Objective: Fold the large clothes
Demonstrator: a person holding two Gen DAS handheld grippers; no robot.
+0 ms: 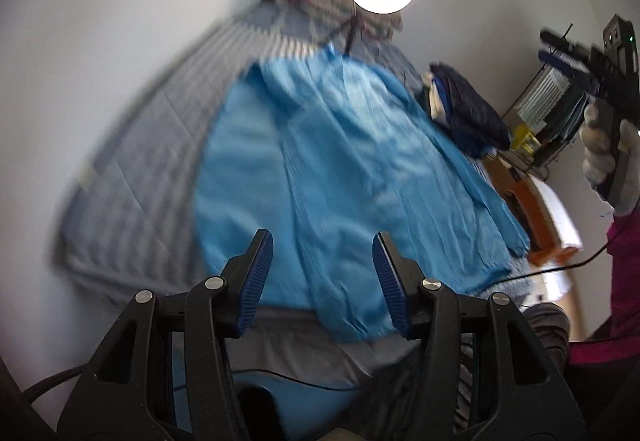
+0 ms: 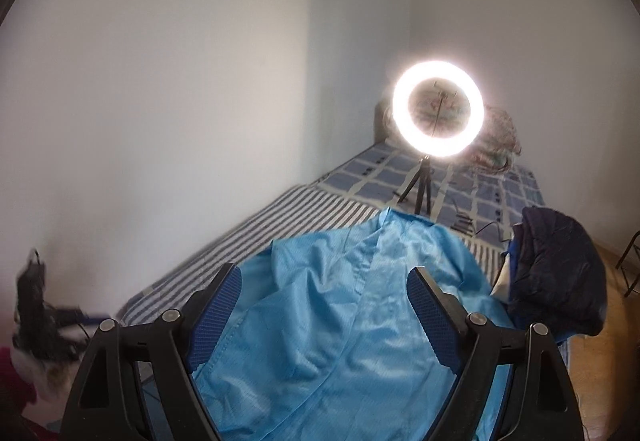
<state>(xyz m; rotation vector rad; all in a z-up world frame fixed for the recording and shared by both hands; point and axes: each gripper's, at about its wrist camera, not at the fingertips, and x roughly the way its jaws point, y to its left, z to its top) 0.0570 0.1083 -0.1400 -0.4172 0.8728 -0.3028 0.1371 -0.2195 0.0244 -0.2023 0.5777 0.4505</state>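
**Both grippers open over blue garment, nothing held**

Large light-blue thin fabric garment (image 2: 352,325) lies spread on the grey-and-white striped bed cover (image 2: 280,225), filling centre and bottom of both views. Left gripper (image 1: 322,281), bottom centre of its view: jaws part open, cloth seen behind the gap, no pinch. Right gripper (image 2: 324,317), bottom centre of its view: jaws spread wide, empty, above the cloth. Dark navy bundled garment (image 2: 556,277) at right edge of bed. Lit ring light on small tripod (image 2: 438,115) upper right. White-gloved hand (image 1: 608,157) holds the right gripper, right edge of left view.
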